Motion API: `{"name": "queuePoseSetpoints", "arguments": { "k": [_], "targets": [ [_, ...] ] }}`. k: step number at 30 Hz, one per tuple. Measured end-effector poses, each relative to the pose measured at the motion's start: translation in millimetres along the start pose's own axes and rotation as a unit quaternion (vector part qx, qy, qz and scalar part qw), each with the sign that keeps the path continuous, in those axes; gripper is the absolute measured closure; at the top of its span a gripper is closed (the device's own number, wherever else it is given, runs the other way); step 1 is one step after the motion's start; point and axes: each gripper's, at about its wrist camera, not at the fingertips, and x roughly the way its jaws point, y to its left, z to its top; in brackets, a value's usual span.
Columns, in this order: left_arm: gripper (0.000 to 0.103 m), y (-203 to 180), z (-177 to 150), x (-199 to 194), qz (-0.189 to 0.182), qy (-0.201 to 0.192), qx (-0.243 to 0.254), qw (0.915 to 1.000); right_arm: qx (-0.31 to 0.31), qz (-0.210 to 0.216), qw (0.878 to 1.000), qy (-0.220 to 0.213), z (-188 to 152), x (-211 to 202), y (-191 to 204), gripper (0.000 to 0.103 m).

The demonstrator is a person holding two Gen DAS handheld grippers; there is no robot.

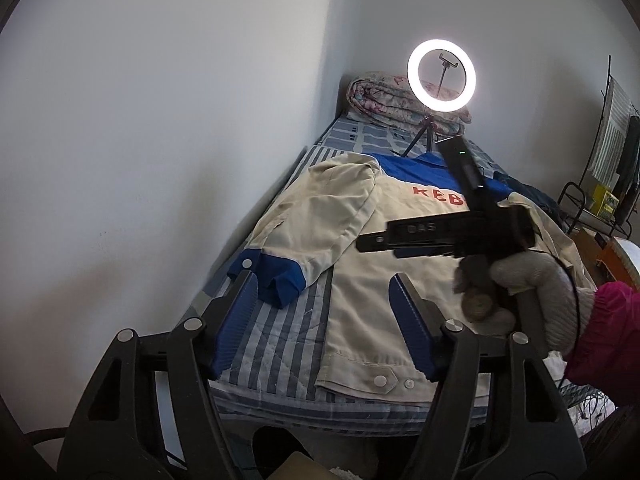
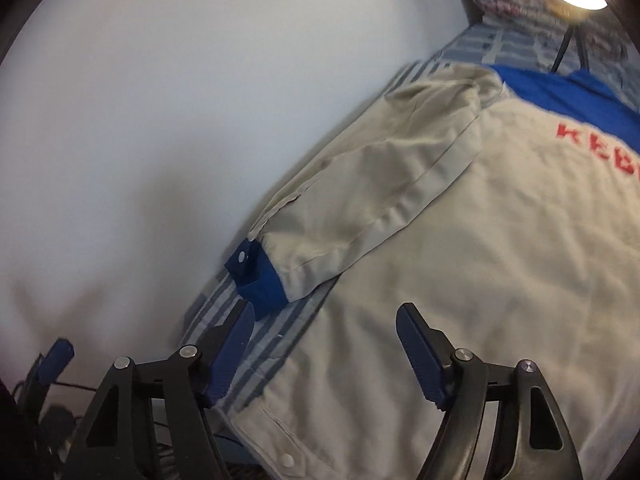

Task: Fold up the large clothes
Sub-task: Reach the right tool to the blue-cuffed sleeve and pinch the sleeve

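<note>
One beige cotton work jacket with blue cuffs, blue yoke and red lettering lies flat, back up, on the striped quilted bed. Both the left gripper and right gripper have ribbed blue jaws spread, pinching nothing. One glowing ring light stands behind.

A glaring ring light at the bed's far end lights the dim room, fisheye edges curve dark, and the right view is motion-blurred.

It was a home bedroom: a striped bed against white walls, a rolled quilt at its head.
</note>
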Motion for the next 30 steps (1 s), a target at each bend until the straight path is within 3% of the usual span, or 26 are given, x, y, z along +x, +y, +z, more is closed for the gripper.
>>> {"name": "queuePoseSetpoints", "arguments": {
  "k": [7, 10, 13, 14, 15, 18, 21, 30],
  "targets": [
    [0.032, 2.6, -2.0, 2.0, -0.002, 0.010, 0.003, 0.9999, 0.111, 0.023, 0.992, 0.058, 10.5, 77.1, -14.7, 0.031],
    [0.032, 6.1, -3.7, 4.1, -0.001, 0.015, 0.001, 0.9999, 0.149, 0.032, 0.986, 0.061, 11.2, 94.1, -18.4, 0.031],
    [0.032, 8.1, -5.0, 6.5, 0.001, 0.021, -0.003, 0.9998, 0.137, 0.016, 0.989, 0.050, 17.8, 98.7, -9.0, 0.032],
    [0.033, 9.0, -5.6, 7.0, 0.000, 0.022, -0.004, 0.9997, 0.126, 0.012, 0.991, 0.053, 20.3, 102.4, -4.8, 0.045],
    [0.033, 9.8, -5.9, 7.3, -0.002, 0.023, -0.005, 0.9997, 0.122, 0.012, 0.990, 0.062, 21.4, 106.8, -2.3, 0.067],
    [0.032, 10.7, -5.6, 7.3, -0.008, 0.024, -0.007, 0.9997, 0.117, 0.018, 0.990, 0.071, 21.4, 111.5, -0.9, 0.091],
    [0.033, 11.9, -5.8, 8.2, -0.010, 0.026, -0.008, 0.9996, 0.115, 0.044, 0.990, 0.062, 22.4, 100.9, -3.9, 0.097],
    [0.033, 9.8, -3.0, 18.7, -0.058, 0.052, -0.023, 0.9967, 0.090, 0.081, 0.992, 0.038, 18.5, 20.5, -18.5, 0.099]
  ]
}}
